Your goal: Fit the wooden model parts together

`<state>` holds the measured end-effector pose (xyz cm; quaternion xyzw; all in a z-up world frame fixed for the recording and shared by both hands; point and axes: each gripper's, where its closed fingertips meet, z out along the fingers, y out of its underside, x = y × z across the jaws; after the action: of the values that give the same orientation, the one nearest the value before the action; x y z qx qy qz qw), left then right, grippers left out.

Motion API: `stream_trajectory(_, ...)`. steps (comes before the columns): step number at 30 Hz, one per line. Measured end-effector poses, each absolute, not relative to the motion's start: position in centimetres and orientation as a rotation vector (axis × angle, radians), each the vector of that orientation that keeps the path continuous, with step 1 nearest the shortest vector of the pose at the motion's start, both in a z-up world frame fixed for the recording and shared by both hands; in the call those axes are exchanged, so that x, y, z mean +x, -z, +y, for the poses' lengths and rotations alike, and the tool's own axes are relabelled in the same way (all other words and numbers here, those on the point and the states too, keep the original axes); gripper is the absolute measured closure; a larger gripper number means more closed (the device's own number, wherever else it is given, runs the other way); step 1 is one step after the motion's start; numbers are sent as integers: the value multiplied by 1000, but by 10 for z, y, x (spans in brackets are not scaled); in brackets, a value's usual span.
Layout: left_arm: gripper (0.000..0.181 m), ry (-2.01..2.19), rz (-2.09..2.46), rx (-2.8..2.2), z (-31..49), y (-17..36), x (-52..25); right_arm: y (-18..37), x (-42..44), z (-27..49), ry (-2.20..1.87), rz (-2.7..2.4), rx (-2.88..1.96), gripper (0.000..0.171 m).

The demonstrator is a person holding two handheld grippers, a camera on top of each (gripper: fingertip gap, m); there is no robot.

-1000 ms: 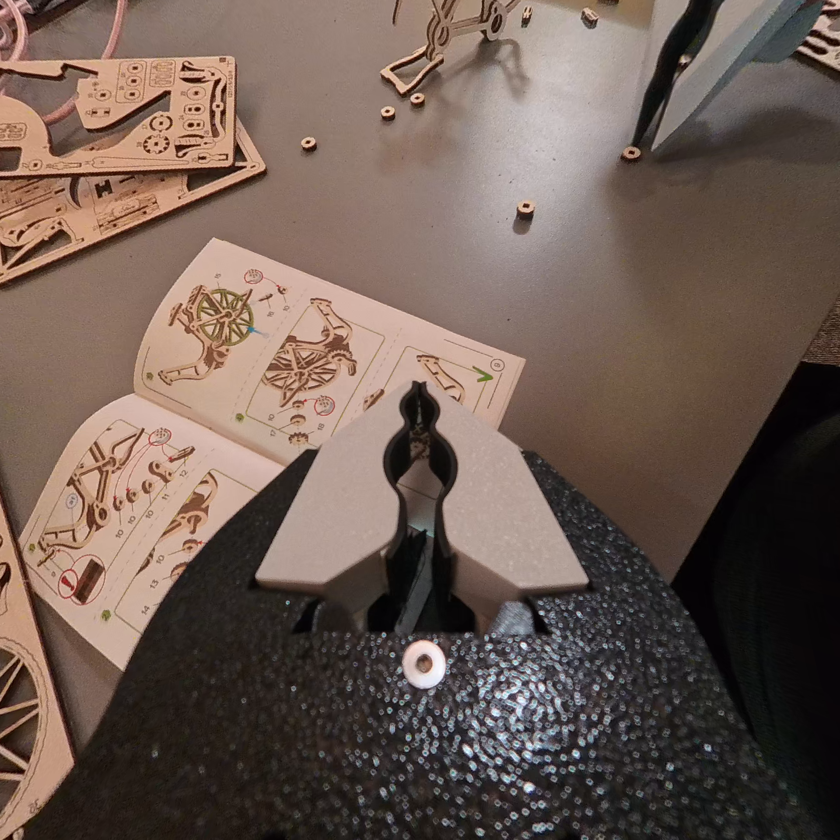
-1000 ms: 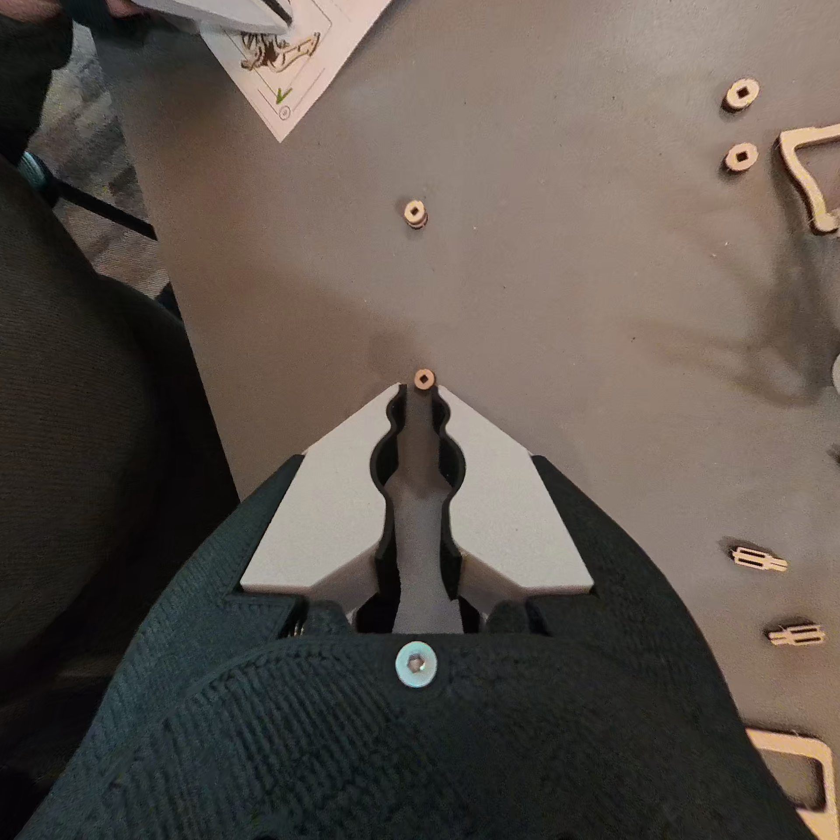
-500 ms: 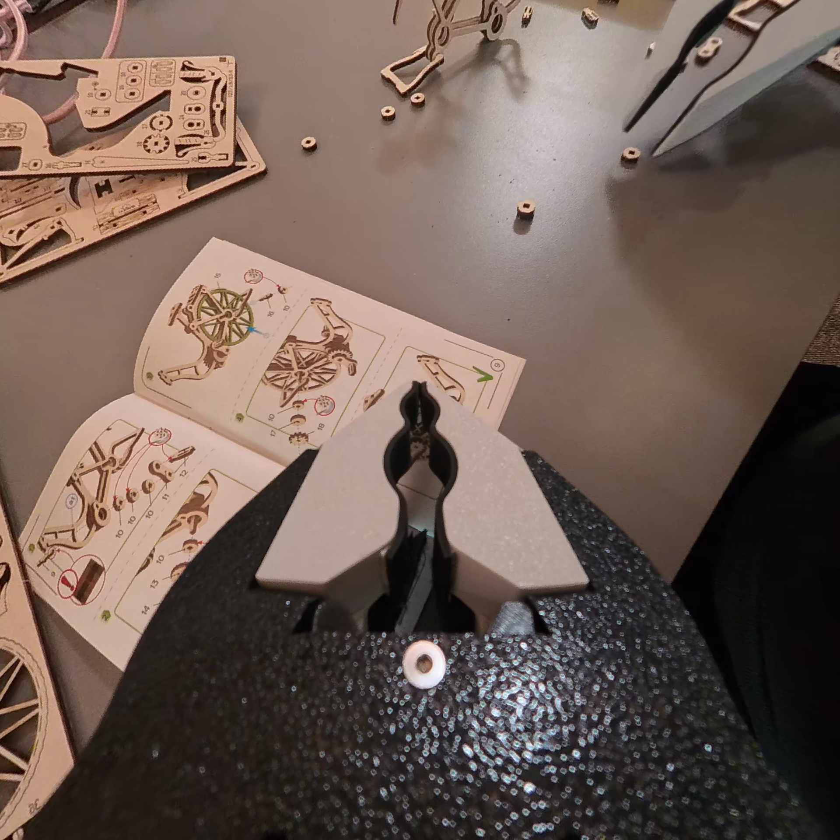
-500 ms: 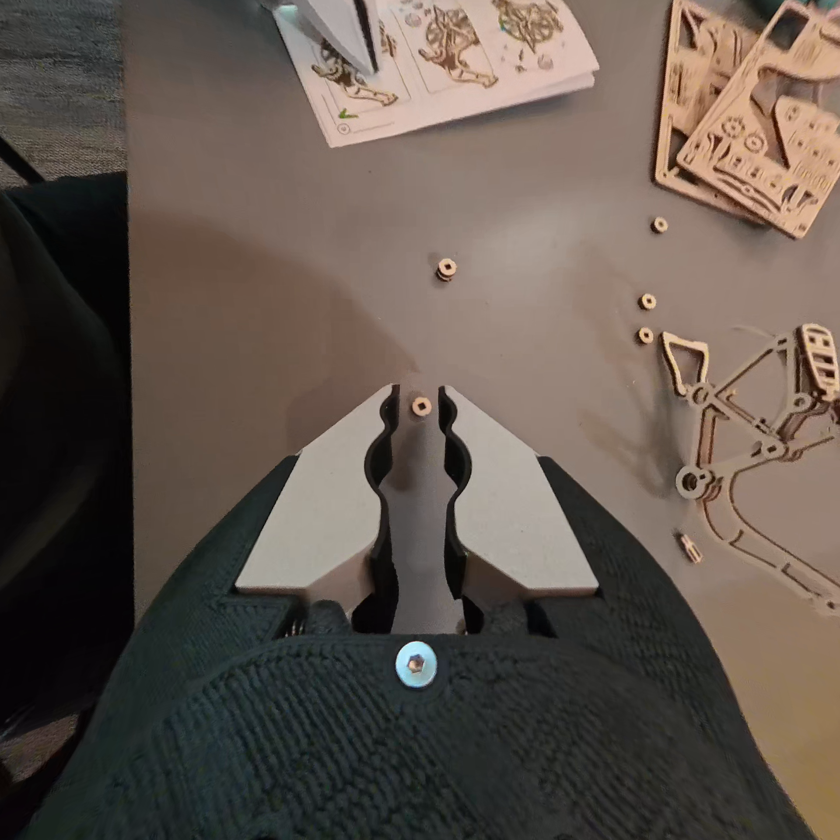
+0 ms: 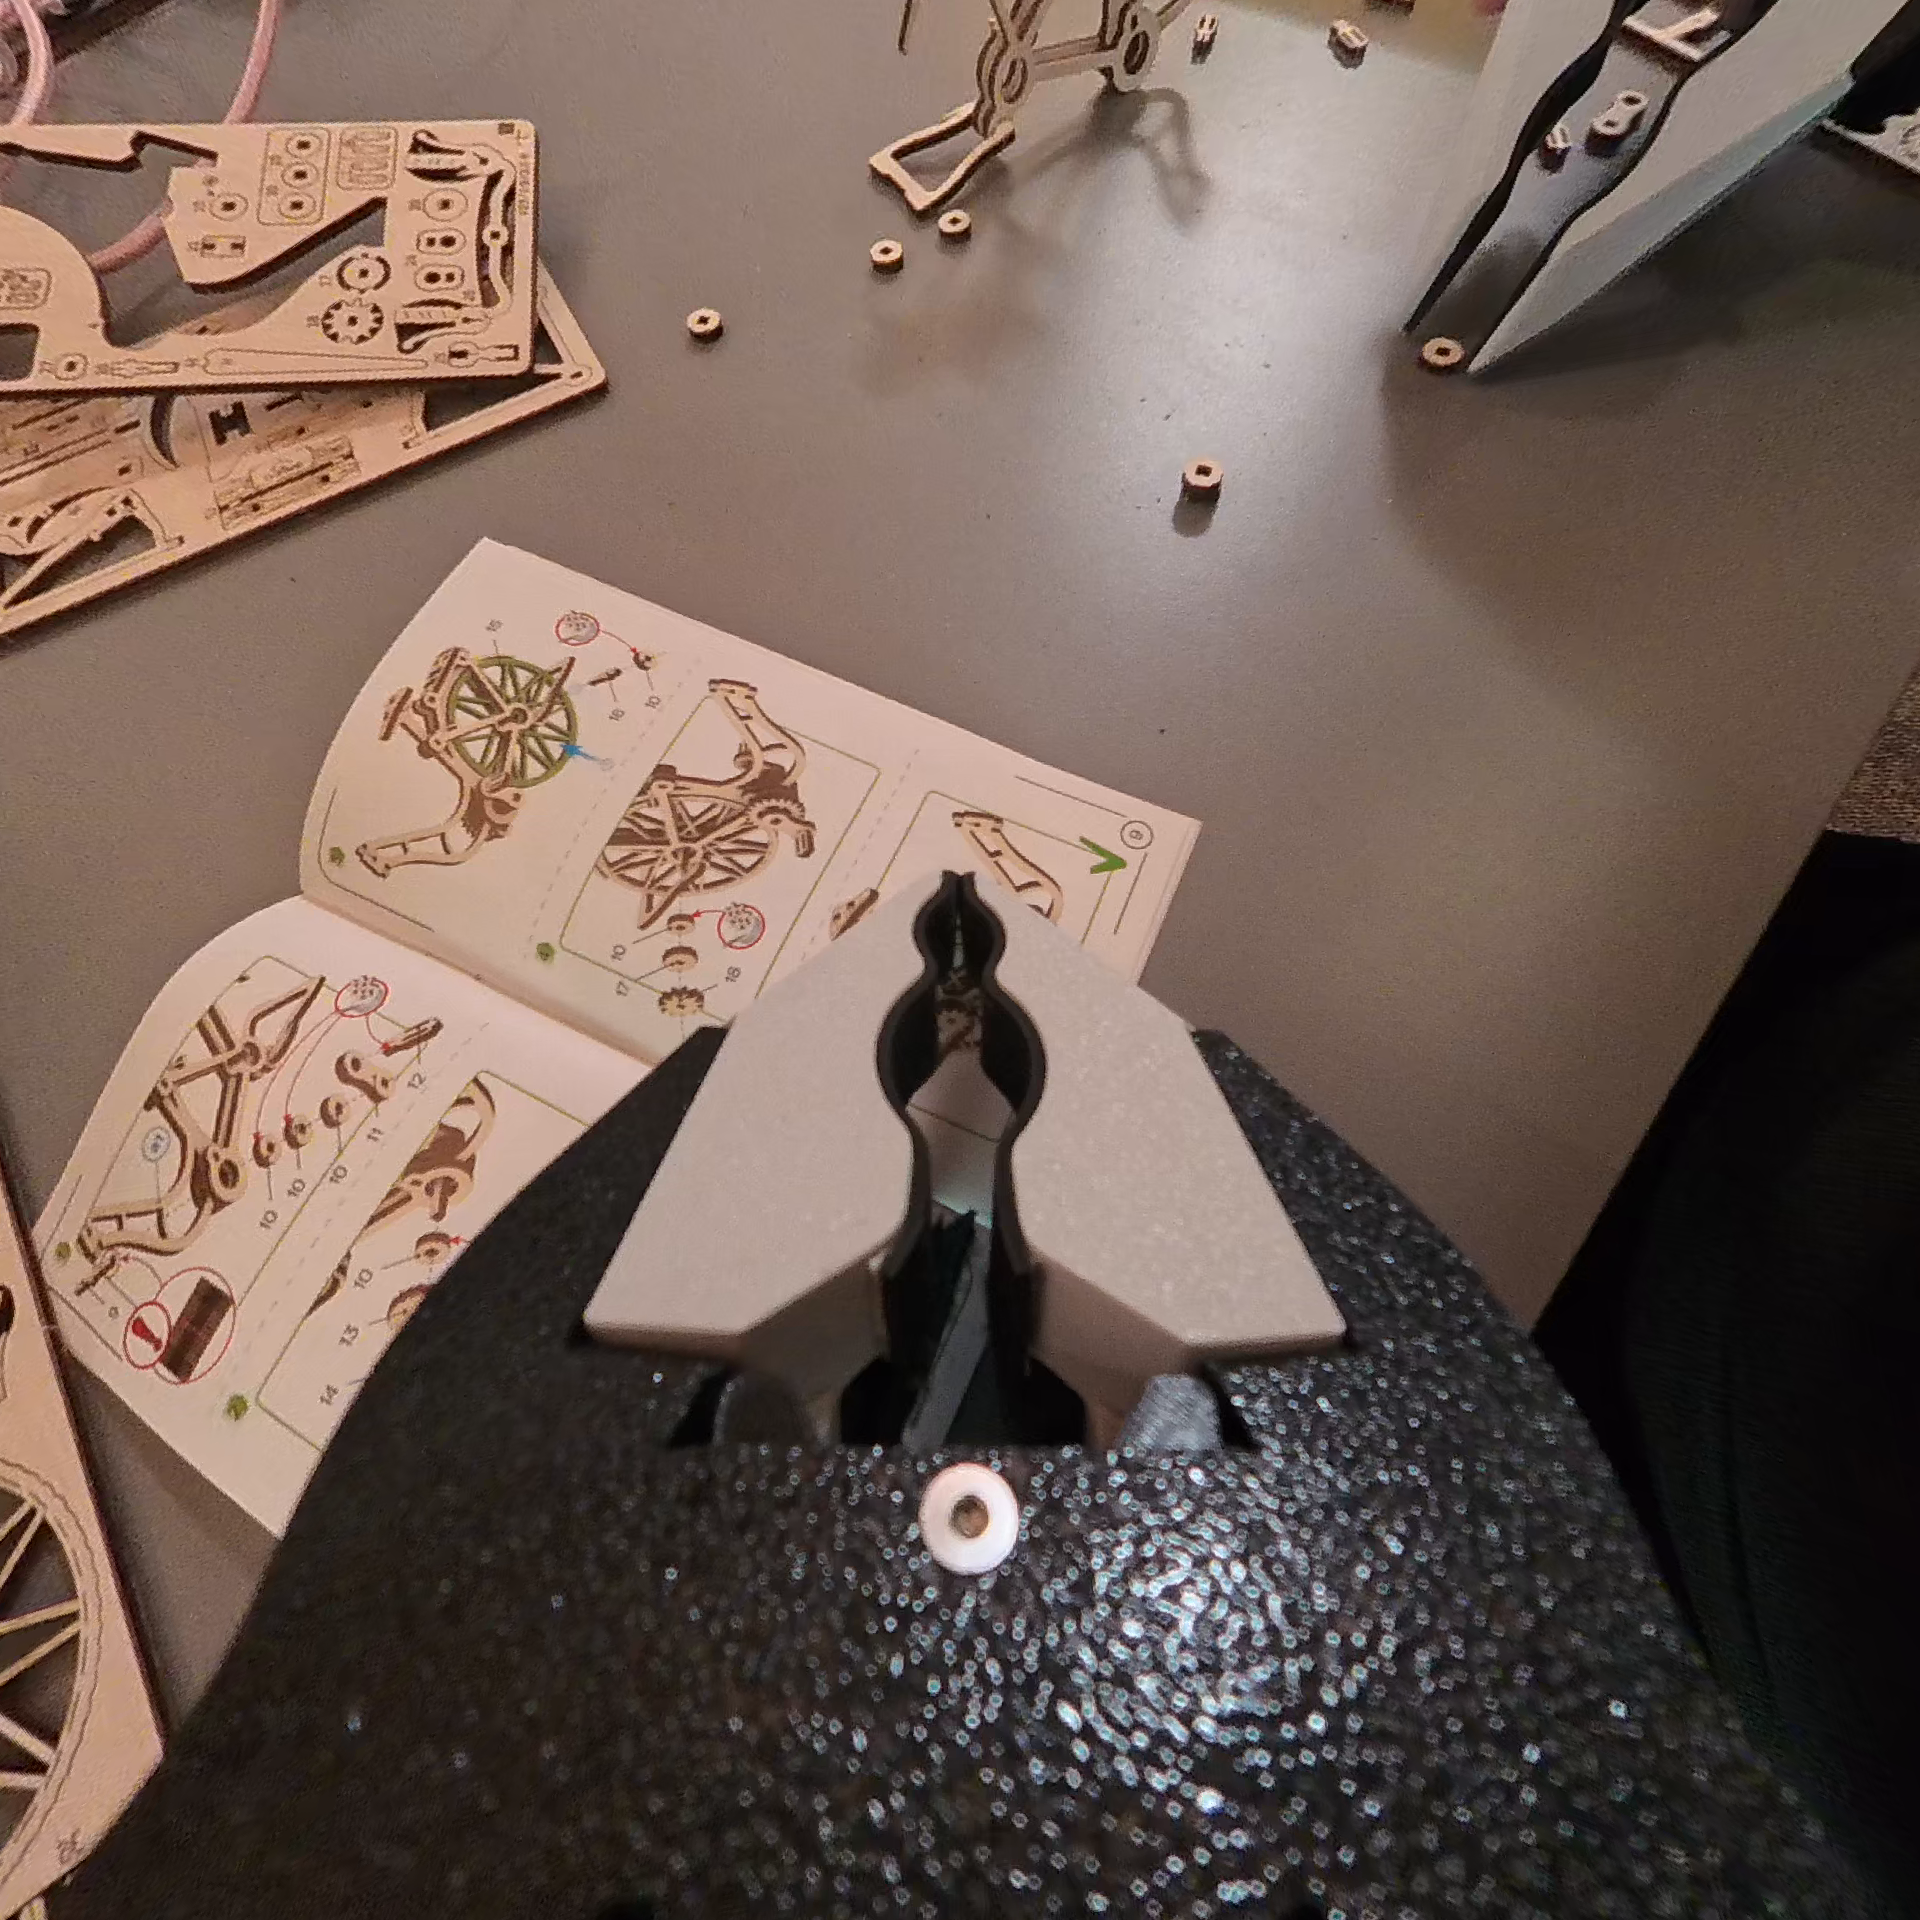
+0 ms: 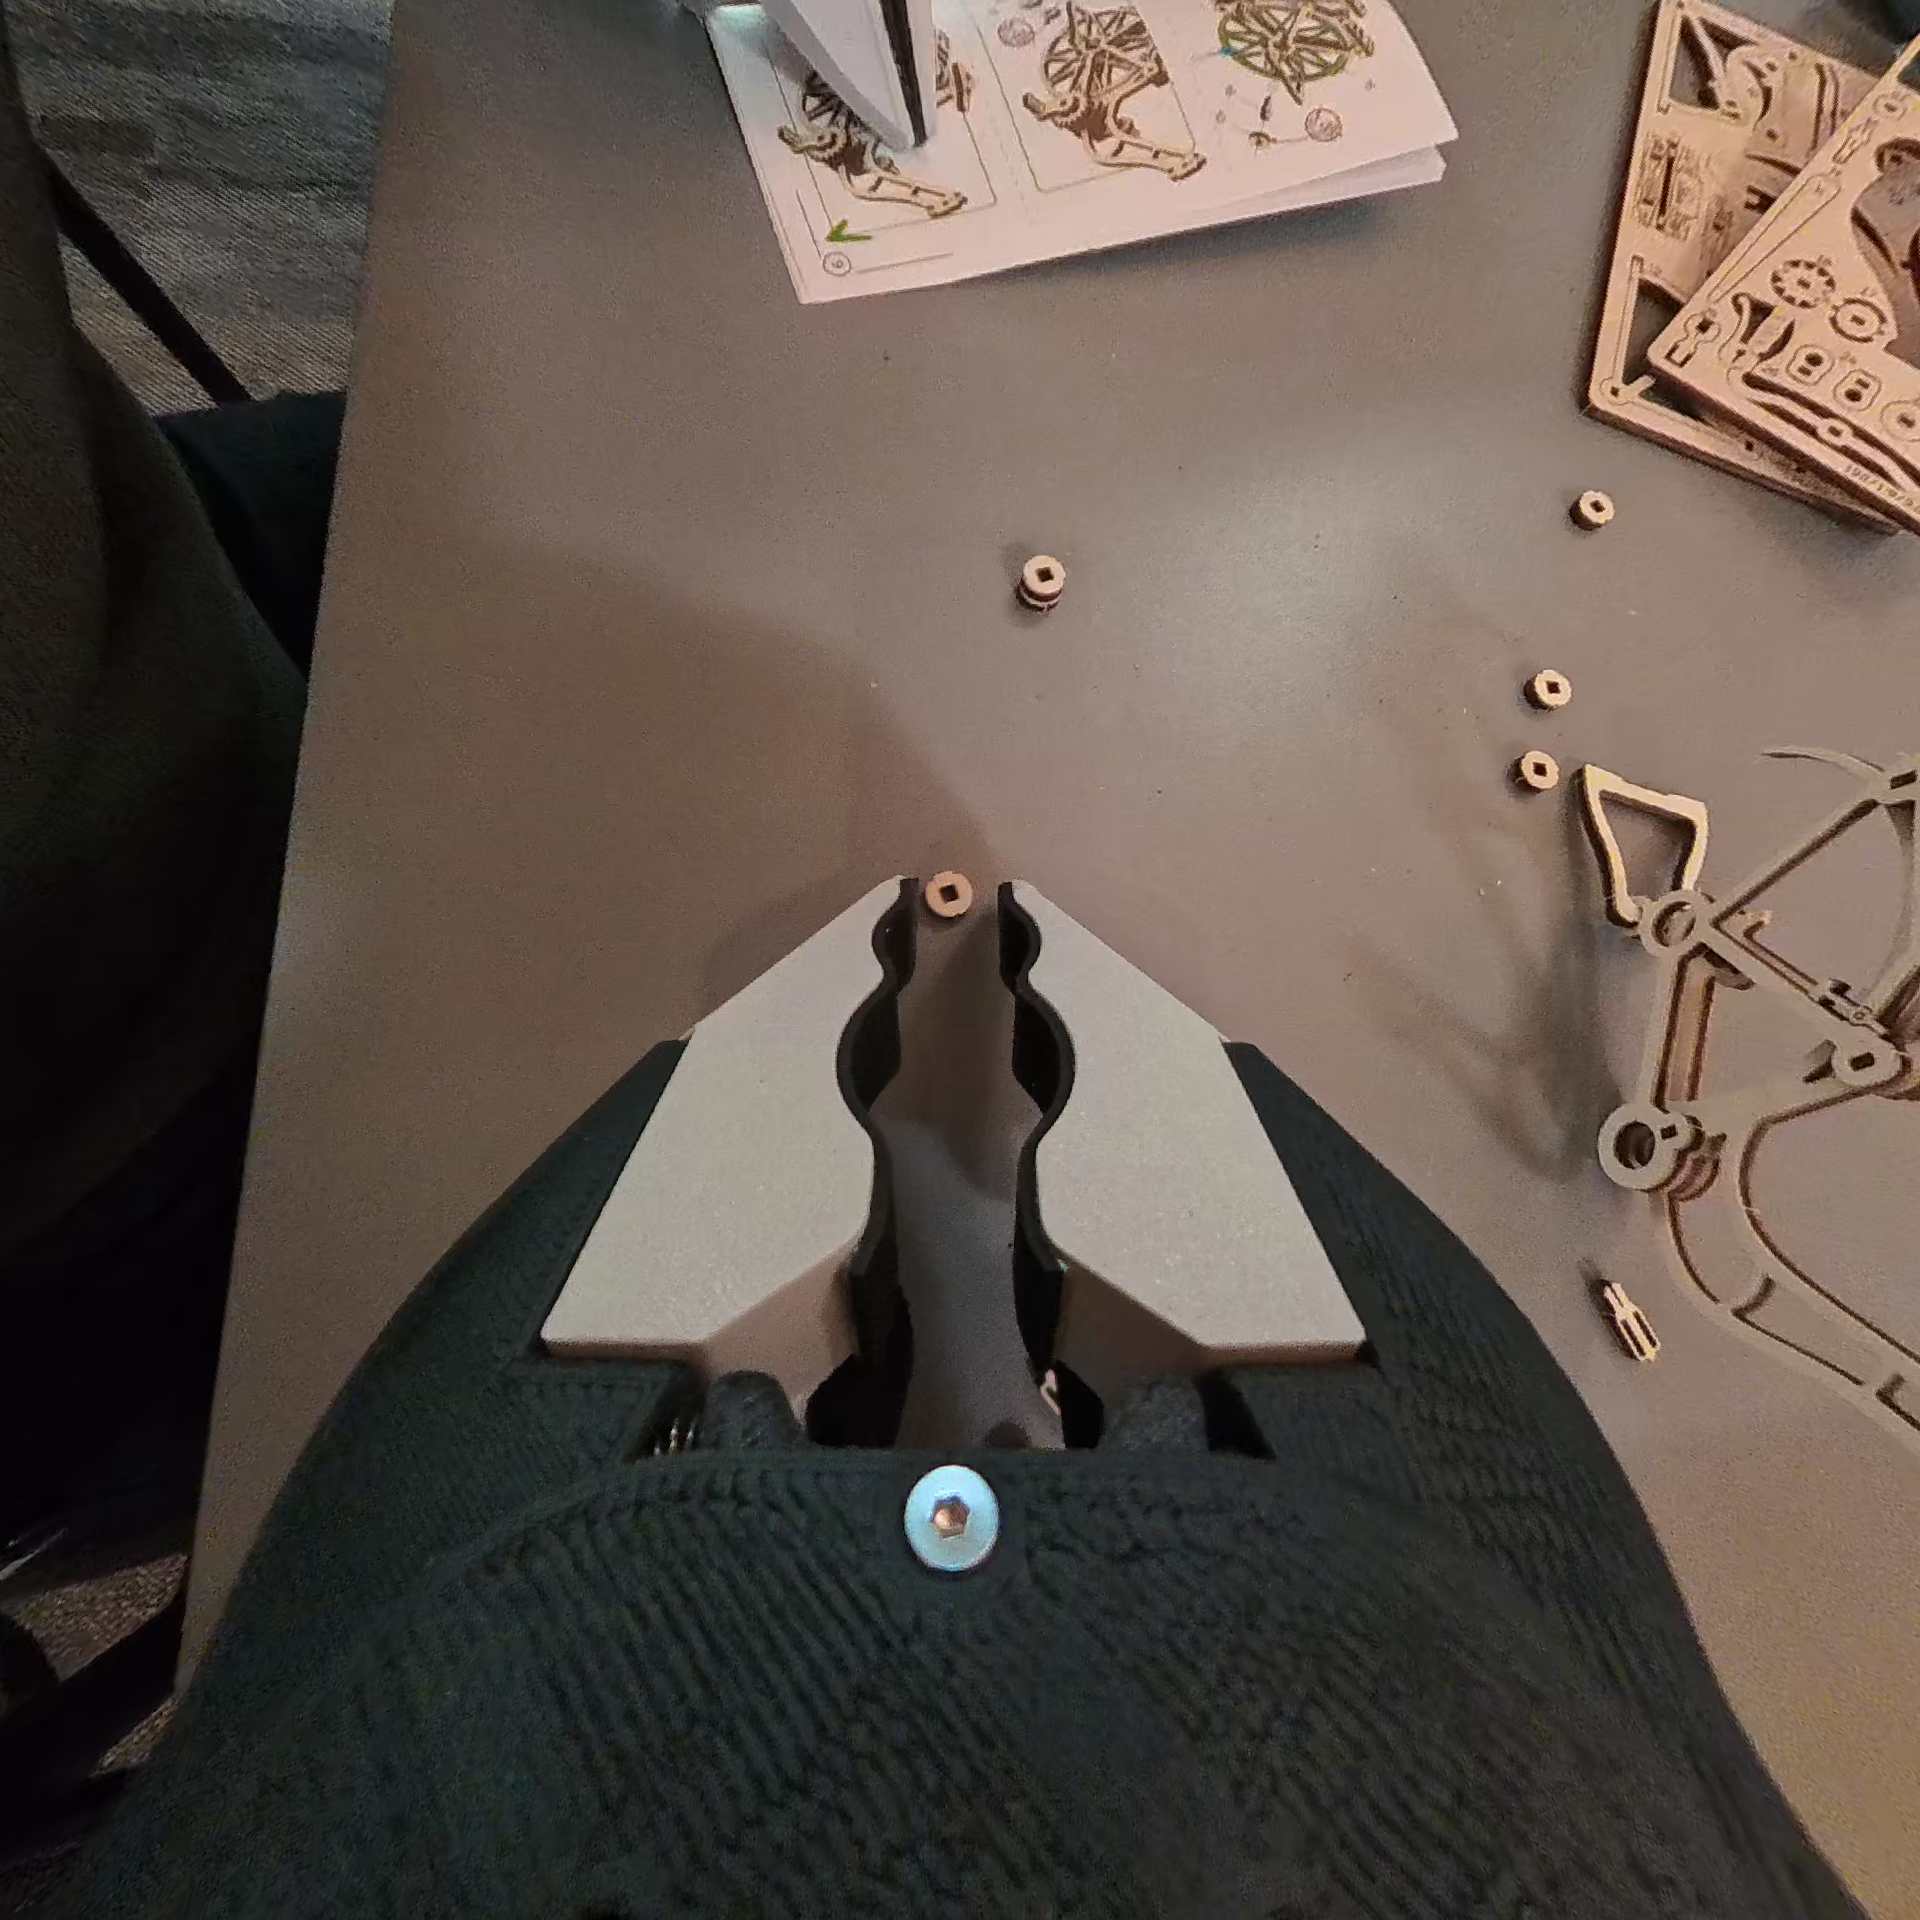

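The right claw (image 6: 948,891) is partly open and holds nothing. A small wooden ring (image 6: 948,894) lies flat on the grey bench (image 6: 1195,436) between the fingertips, close to the left tip with a gap on the right. The left claw (image 5: 958,883) is closed and empty, positioned over the open instruction booklet (image 5: 488,831). The partly built wooden frame (image 6: 1766,997) lies well apart, to the right.
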<state>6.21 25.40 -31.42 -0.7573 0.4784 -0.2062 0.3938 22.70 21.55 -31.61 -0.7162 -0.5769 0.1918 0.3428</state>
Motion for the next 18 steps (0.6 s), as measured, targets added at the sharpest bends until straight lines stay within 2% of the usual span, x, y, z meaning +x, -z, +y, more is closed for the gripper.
stream_trajectory(12, 181, 531, 1212, -1927, 254, 314, 62, 317, 225, 216, -579, -1474, -1886, 164)
stream_trajectory(18, 181, 538, 1210, -1932, 254, 314, 62, 304, 194, 232, -556, -1450, -1803, 164)
